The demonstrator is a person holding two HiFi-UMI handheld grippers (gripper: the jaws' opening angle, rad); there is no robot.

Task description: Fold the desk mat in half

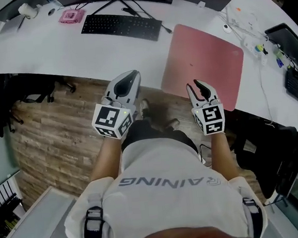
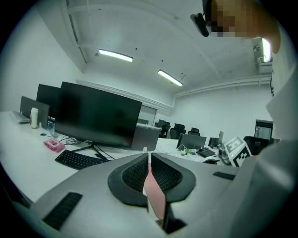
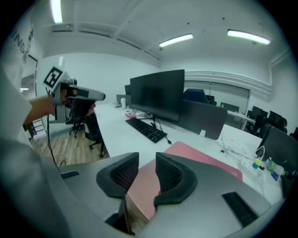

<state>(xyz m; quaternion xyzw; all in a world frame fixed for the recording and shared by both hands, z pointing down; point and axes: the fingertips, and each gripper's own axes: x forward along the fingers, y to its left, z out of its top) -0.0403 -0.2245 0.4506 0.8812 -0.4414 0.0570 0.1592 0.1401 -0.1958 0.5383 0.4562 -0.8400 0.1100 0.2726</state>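
Approach, we judge: the left hand-held gripper [image 1: 131,76] hangs short of the counter [image 1: 44,47], jaws together and empty, and the right hand-held gripper [image 1: 201,87] stands partly open on nothing. The next move calls for seizing the near edge of the desk mat [image 1: 203,62], which lies flat and unfolded on the counter. Only the head view places both tools against the mat; the gripper views settle the jaws.

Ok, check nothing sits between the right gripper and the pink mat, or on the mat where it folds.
Nothing visible does. The right gripper, jaws open, faces the near edge of the desk mat with nothing between. The mat's top looks bare; the keyboard lies apart to its left, cables beside its right edge.
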